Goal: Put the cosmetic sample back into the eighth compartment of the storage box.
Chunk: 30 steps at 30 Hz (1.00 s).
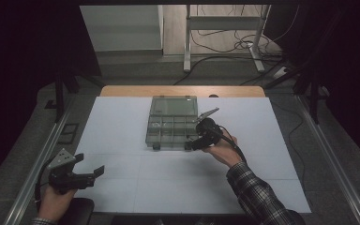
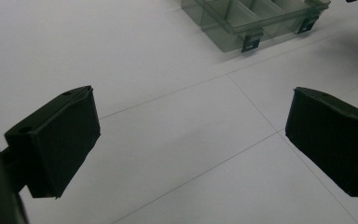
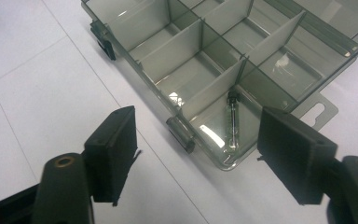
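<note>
We see the clear compartment box [image 1: 171, 124], lid folded back, on the white table [image 1: 122, 187] near its far middle. The right gripper [image 3: 198, 154] hovers at the box's near right corner, jaws apart and empty; below them a small glass vial [image 3: 232, 122] lies in the corner compartment. The left gripper [image 2: 189, 140], wide open and empty, rests near the table's left front edge, well apart from the box

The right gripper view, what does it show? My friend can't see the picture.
A clear plastic organizer box with dividers sits open on a white table, and a small glass tube lies in its nearest corner compartment. The right gripper hangs just in front of that corner, its two black jaws apart and holding nothing.
</note>
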Available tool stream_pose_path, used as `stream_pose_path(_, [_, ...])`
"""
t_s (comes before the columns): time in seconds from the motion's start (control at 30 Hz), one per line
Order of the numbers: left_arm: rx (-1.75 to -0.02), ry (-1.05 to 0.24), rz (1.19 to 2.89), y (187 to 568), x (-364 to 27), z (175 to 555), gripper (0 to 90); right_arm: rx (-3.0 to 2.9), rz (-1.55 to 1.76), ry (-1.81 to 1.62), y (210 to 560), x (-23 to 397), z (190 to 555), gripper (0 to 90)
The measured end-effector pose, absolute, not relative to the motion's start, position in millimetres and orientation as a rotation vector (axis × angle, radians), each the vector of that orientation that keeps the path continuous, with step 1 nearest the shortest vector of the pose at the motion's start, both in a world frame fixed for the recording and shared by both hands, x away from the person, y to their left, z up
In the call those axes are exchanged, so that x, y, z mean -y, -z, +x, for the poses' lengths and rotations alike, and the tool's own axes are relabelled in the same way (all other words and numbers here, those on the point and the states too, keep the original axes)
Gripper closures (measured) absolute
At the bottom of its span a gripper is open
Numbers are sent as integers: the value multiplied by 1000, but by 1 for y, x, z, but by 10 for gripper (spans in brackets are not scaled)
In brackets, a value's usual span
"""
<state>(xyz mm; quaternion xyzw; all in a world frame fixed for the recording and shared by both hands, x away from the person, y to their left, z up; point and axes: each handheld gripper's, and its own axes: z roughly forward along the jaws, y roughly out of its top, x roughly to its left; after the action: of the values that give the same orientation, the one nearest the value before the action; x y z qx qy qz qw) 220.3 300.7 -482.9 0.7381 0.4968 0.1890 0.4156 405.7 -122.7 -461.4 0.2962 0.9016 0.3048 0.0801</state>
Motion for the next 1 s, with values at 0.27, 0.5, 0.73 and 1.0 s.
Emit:
stream_pose_path(0.27, [-1247,-475,1853,483,-301,220,35,-2698,874,-891,465,123,401,186])
stream_pose_path(0.5, [-1245,-475,1853,483,-301,220,35,-2694,853,-864,468,123,394,76])
stream_pose_path(0.73, [-1244,-474,1854,483,-301,220,35,-2680,869,-896,469,129,390,26])
stream_pose_path(1.0, [-1241,-474,1847,483,-301,220,35,-2663,853,-919,467,132,384,23])
